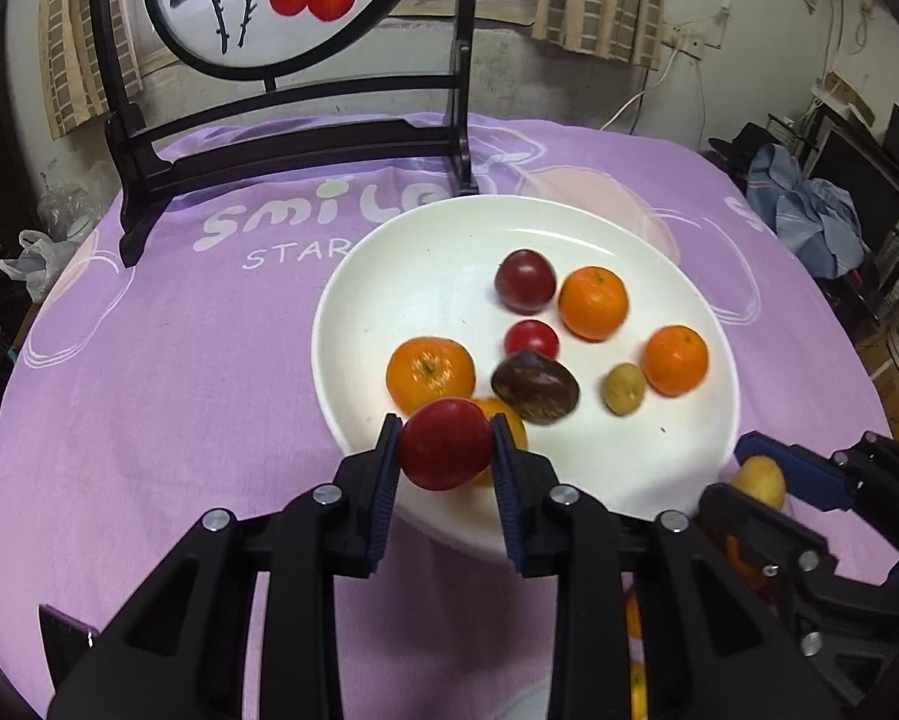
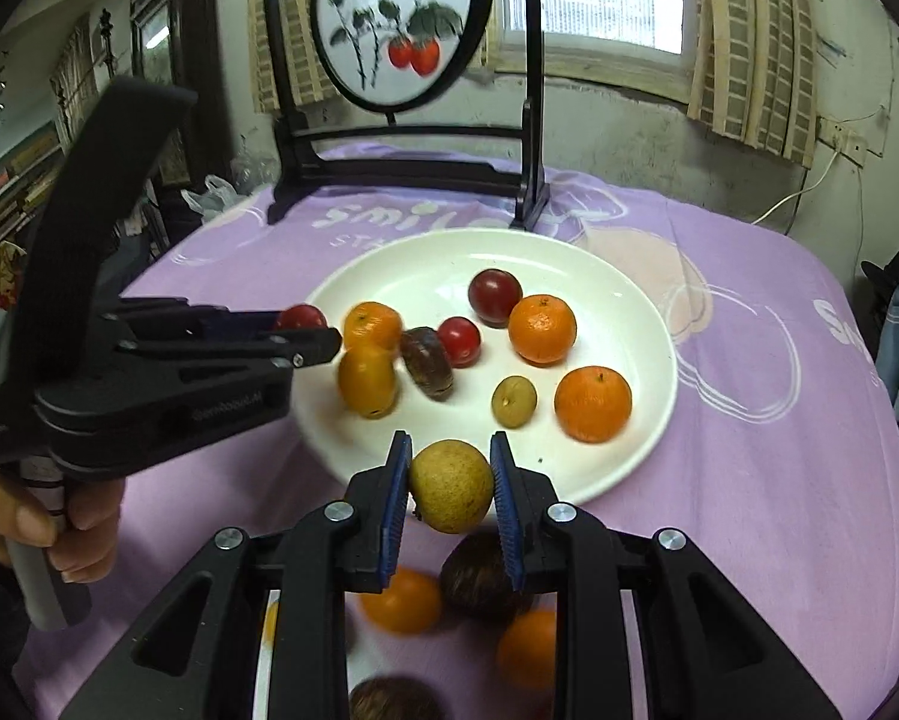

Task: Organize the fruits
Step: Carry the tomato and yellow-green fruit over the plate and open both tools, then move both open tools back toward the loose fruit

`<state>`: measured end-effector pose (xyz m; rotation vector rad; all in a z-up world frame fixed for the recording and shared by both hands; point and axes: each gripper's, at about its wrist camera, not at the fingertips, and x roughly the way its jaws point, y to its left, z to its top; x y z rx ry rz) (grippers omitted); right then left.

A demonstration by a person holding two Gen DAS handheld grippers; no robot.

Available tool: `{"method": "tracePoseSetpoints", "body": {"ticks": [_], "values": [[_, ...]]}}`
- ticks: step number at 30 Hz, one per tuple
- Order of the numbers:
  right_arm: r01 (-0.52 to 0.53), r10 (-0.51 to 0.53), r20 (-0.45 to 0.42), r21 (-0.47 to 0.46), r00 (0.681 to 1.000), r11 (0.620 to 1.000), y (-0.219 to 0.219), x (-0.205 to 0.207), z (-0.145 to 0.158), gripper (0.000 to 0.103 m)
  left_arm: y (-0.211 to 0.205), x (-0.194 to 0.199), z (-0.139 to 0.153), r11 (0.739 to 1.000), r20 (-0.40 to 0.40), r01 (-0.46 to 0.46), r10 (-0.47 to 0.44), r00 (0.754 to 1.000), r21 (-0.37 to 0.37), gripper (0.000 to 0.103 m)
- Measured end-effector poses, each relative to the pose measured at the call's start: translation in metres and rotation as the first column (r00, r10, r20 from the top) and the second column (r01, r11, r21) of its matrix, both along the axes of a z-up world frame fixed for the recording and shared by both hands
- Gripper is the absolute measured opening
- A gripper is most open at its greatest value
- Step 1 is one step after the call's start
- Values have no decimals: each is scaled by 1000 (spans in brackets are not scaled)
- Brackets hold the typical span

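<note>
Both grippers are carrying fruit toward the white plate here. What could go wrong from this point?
1. The left gripper pinches a round red fruit only at its sides; smooth and round, it might slip out.
2. The white plate is already crowded on its near side; a dropped fruit may knock the dark brown fruit or roll off the rim.
3. The right gripper, holding a yellowish-green round fruit, works close beside the left one; they might collide.
</note>
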<state>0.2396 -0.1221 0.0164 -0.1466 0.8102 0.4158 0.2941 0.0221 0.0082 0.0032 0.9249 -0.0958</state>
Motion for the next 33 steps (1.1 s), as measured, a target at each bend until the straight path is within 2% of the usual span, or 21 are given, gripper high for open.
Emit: {"method": "tracePoseSetpoints", "body": {"ticks": [7, 8, 9, 10, 11, 15, 18, 21, 22, 24, 33], "values": [[19, -18, -45, 12, 999, 1000, 0, 28, -20, 28, -4, 23, -10, 1000, -17, 2, -2, 1000, -16, 30], [24, -23, -43, 17, 999, 1000, -1, 30, -21, 28, -5, 25, -10, 1000, -17, -4, 4, 1000, -20, 36], [28, -27, -44, 24, 999, 999, -2, 32, -21, 38, -5, 26, -10, 1000, -20, -12, 12, 1000, -18, 44], [39, -37, -42, 36, 998, 999, -4, 33, -21, 50, -5, 27, -10, 999, -21, -29, 28, 999, -15, 62], [47, -45, -34, 41, 998, 998, -5, 33, -20, 51, -6, 26, -9, 999, -15, -39, 38, 999, -15, 66], [56, -54, -28, 70, 998, 996, -13, 27, -13, 51, -3, 18, 0, 999, 5, -44, 44, 999, -29, 67], [56, -54, -33, 80, 998, 995, -19, 17, -9, 51, 2, 7, 7, 998, 15, -64, 64, 998, -29, 74], [66, -63, -30, 95, 998, 993, -29, 3, -5, 54, 8, -10, 13, 996, 21, -72, 73, 997, -50, 78], [70, -67, -29, 101, 997, 992, -34, -2, -3, 60, 9, -16, 14, 996, 20, -76, 77, 997, -51, 79], [80, -78, -20, 105, 997, 991, -41, -12, -1, 63, 10, -29, 15, 996, 17, -75, 76, 997, -54, 80], [98, -96, -19, 79, 995, 992, -70, -73, -2, 64, 10, -90, 11, 992, 2, -75, 76, 997, -100, 85]]}}
